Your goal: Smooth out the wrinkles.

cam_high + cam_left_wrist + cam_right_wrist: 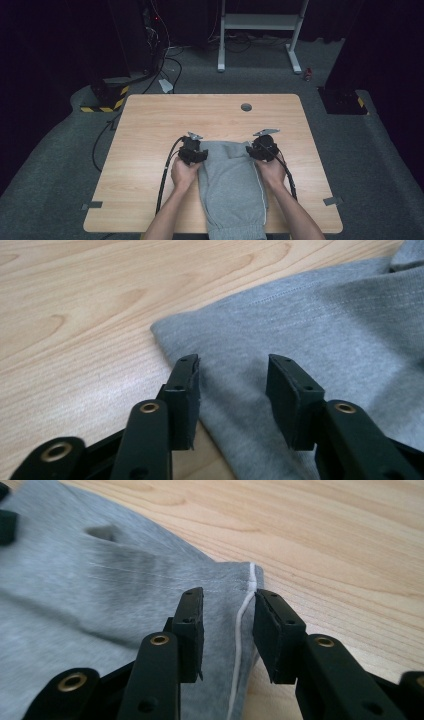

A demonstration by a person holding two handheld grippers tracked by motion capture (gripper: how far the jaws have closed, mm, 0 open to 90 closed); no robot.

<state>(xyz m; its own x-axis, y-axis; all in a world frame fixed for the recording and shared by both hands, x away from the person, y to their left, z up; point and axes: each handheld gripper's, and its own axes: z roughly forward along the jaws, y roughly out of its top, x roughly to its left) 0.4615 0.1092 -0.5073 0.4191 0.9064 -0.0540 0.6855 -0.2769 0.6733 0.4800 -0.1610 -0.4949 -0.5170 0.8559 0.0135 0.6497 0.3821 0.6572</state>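
Observation:
A folded grey garment (232,185) with a ribbed cuff lies on the wooden table (210,115) and runs to the near edge. A white stripe (261,192) follows its right side. My left gripper (194,151) sits at the garment's far left corner. In the left gripper view the jaws stand apart over the grey fabric (310,325), the left gripper (232,377) open with the cloth lying flat under it. My right gripper (263,149) is at the far right corner. The right gripper (227,612) is open, its jaws either side of the white stripe (239,630) on the fabric (100,590).
A round grommet hole (246,107) sits near the table's far edge. Black cables (165,175) trail from both grippers across the table. Behind the table stand a white frame (260,22) and yellow-black striped blocks (107,100) on the grey floor.

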